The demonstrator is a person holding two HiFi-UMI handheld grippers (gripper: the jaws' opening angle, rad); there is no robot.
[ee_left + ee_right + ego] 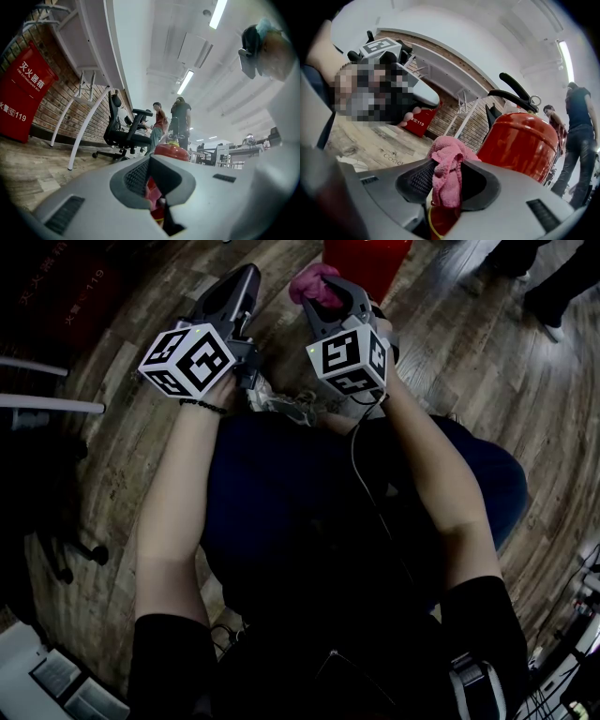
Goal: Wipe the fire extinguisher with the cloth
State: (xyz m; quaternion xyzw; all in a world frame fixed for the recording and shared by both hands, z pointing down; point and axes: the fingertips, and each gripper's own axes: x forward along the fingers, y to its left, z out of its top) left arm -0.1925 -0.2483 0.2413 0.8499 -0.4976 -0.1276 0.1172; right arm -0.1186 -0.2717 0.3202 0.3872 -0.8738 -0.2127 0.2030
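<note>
The red fire extinguisher (367, 261) stands on the wooden floor just ahead of both grippers. In the right gripper view its body (520, 140) fills the right side, with the black handle on top. My right gripper (328, 292) is shut on a pink cloth (309, 282), which bunches up between the jaws (443, 152) close to the extinguisher's left side. My left gripper (246, 282) sits beside it on the left, jaws shut with nothing in them. Past its tips (150, 161) the extinguisher's red dome (171, 151) shows.
A red fire-equipment box (23, 93) leans on the brick wall at left. White desk legs (84, 122) and a black office chair (124, 129) stand further along. Two people (180, 117) stand behind the extinguisher; someone's shoes (553, 287) show at top right.
</note>
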